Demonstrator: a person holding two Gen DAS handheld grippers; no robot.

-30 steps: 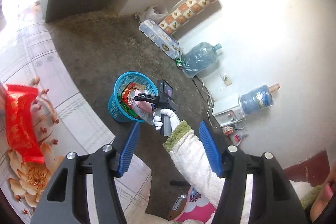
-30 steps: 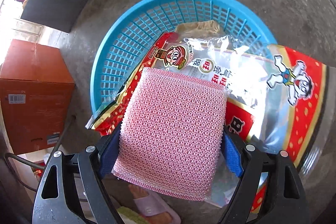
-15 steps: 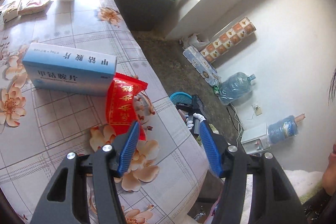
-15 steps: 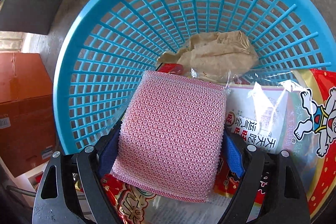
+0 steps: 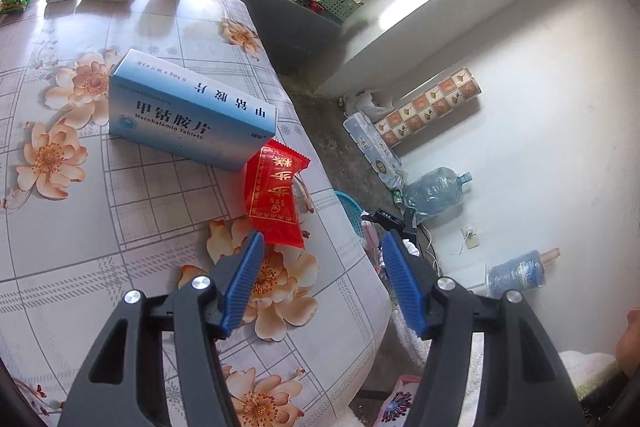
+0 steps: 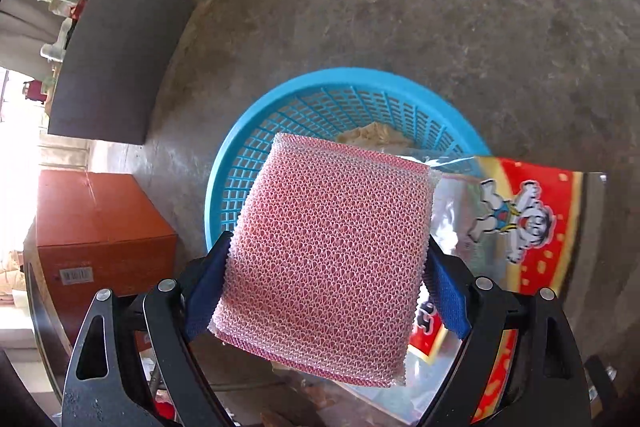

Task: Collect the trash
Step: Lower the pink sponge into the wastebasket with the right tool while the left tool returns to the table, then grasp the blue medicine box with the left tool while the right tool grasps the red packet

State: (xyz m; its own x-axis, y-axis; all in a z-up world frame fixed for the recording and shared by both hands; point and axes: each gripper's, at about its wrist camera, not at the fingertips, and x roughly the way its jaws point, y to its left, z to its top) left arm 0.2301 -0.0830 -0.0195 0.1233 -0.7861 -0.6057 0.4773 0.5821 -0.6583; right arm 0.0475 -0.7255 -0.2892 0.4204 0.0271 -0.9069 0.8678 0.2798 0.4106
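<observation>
Pink mesh scourer over basket; red wrapper next on worktop

Pink mesh scouring pad (image 6: 328, 259): soft, light, springy; sits between the right gripper (image 6: 326, 291) fingers, whose jaws have just been opening, pads at its side edges, over the blue basket (image 6: 256, 163) on the floor. A red-and-foil snack bag (image 6: 520, 227) overhangs the basket rim. Red sachet (image 5: 276, 199) lies flat near the worktop (image 5: 80, 227) edge, touching a blue tablet box (image 5: 188, 111): thin, crinkly, slippery; judged best pinched across its near short end. Left gripper (image 5: 320, 275) fingers stand apart, empty, just short of it
</observation>
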